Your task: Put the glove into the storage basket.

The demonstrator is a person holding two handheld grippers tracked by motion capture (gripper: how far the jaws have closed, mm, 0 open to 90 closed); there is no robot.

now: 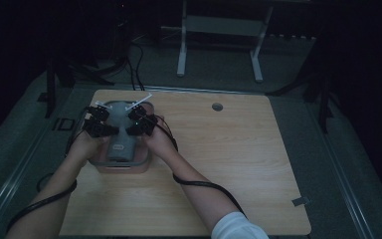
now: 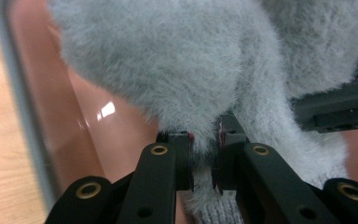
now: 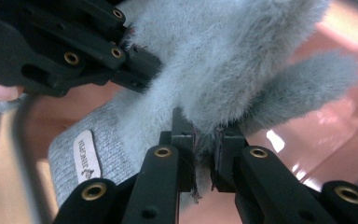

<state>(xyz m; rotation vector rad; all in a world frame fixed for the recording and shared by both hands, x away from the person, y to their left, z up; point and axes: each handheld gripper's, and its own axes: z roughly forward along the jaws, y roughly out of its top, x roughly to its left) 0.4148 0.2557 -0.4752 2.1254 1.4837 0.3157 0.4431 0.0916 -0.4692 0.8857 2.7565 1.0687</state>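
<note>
A grey fluffy glove (image 1: 118, 145) with a knitted cuff lies in a pinkish bin (image 1: 125, 168) at the table's left. My left gripper (image 1: 98, 122) and right gripper (image 1: 140, 122) are both down over it, side by side. In the left gripper view my left gripper (image 2: 205, 140) is shut on a fold of the glove's fur (image 2: 168, 60). From the right gripper view my right gripper (image 3: 205, 136) pinches another fold of the fur (image 3: 233, 60), with the left gripper (image 3: 74, 46) close by at upper left. The cuff carries a small label (image 3: 86, 157).
The bin's grey rim (image 2: 23, 107) and glossy pink wall (image 2: 93, 121) surround the glove closely. The wooden table (image 1: 229, 154) stretches to the right, with a cable hole (image 1: 217, 106) near its far edge. A white desk frame (image 1: 219, 30) stands beyond.
</note>
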